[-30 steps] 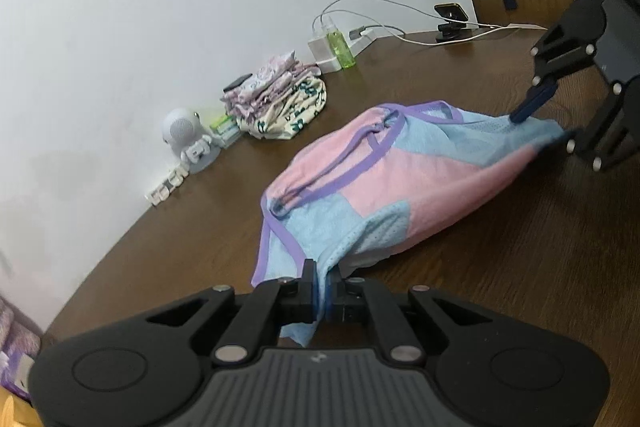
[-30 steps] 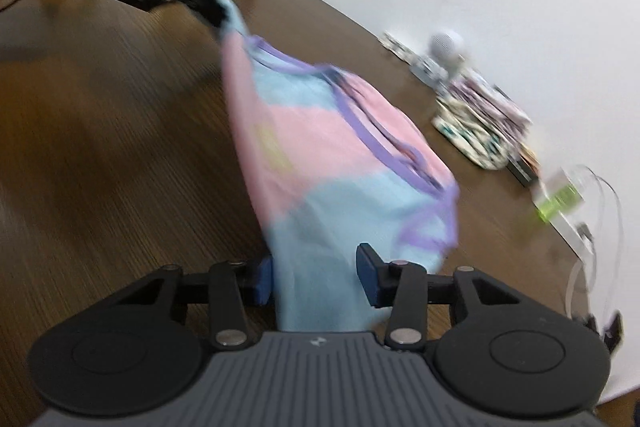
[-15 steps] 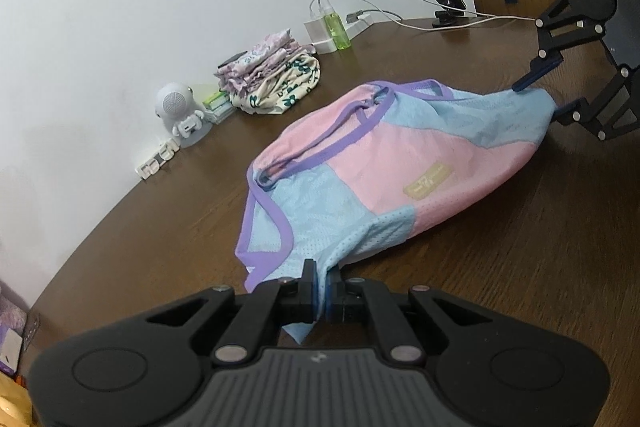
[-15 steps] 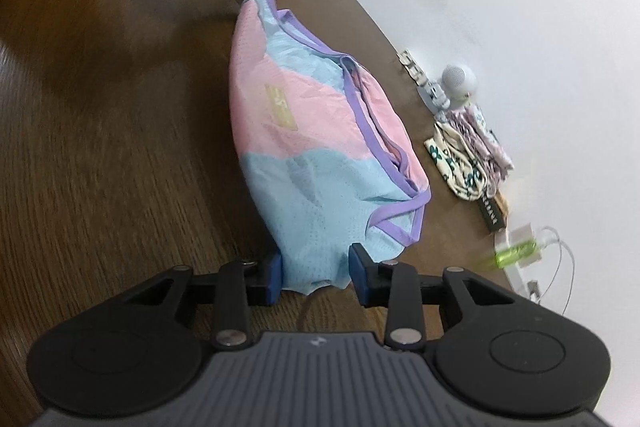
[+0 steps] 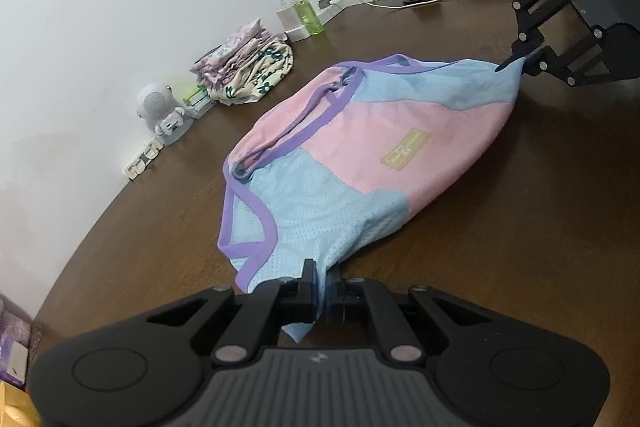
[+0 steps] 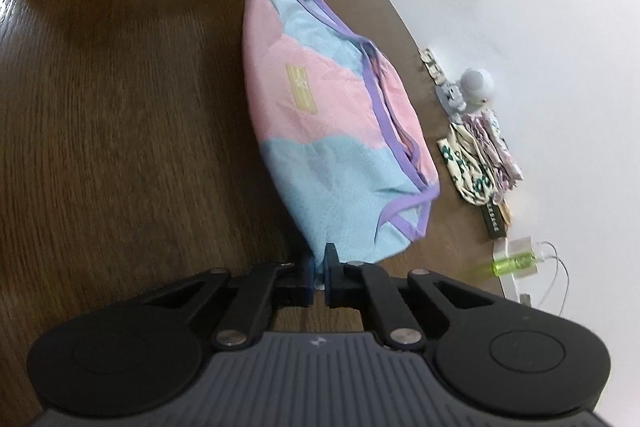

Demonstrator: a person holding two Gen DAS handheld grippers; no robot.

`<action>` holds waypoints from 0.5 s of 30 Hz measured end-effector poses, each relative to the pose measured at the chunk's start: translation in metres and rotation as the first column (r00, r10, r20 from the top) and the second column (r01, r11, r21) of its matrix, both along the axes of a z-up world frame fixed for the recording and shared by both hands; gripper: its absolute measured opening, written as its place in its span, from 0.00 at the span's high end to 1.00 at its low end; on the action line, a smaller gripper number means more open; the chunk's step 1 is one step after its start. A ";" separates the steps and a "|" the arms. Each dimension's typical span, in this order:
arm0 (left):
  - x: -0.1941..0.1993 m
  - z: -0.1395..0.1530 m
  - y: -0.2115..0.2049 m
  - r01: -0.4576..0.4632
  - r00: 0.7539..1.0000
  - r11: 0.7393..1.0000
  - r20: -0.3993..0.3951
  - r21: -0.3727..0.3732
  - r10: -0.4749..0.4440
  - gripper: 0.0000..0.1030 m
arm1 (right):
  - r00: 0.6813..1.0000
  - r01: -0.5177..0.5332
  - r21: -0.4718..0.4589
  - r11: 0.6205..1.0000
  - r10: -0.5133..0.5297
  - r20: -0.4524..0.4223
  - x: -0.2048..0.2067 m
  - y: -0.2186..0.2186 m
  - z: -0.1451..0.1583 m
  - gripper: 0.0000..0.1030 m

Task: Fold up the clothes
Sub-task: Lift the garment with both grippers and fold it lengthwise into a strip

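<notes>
**Shirt pinched at both ends over the table**

A pink and light-blue shirt [image 5: 360,147] with purple trim is being stretched across the brown wooden table [image 5: 520,227] between two grippers. One blue corner is being clamped by the left gripper [image 5: 320,279], whose jaws are closed tight on the cloth. The opposite blue corner is being gripped by the right gripper [image 6: 319,267]; its jaws have just been closing and are now pressed together on the fabric. Most of the shirt is being rested on the table, with a small yellow label [image 5: 406,155] facing up. Near the wall, a pile of folded clothes [image 5: 244,67], a small white robot figure [image 5: 160,107] and a green bottle [image 5: 308,15] are being left standing.
</notes>
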State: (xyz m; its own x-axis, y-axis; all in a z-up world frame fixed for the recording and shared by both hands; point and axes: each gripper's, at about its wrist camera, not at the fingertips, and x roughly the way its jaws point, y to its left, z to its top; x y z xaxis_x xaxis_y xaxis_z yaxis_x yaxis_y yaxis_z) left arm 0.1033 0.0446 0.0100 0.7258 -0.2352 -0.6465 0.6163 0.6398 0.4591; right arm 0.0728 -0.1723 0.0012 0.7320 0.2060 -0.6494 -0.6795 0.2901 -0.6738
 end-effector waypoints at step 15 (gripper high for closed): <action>-0.102 0.025 -0.003 -0.040 0.999 0.999 -0.012 -0.031 0.039 0.98 | 0.977 -0.004 0.163 0.987 0.039 -0.210 -0.058 -0.035 0.054 0.97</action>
State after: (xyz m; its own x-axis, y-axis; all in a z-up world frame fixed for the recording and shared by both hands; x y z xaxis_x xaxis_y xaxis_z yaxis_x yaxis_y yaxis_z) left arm 0.0012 0.0416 0.0350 0.7272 -0.2263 -0.6480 0.5955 0.6776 0.4316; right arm 0.0151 -0.2070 0.0548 0.5755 0.3346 -0.7463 -0.8090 0.3669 -0.4593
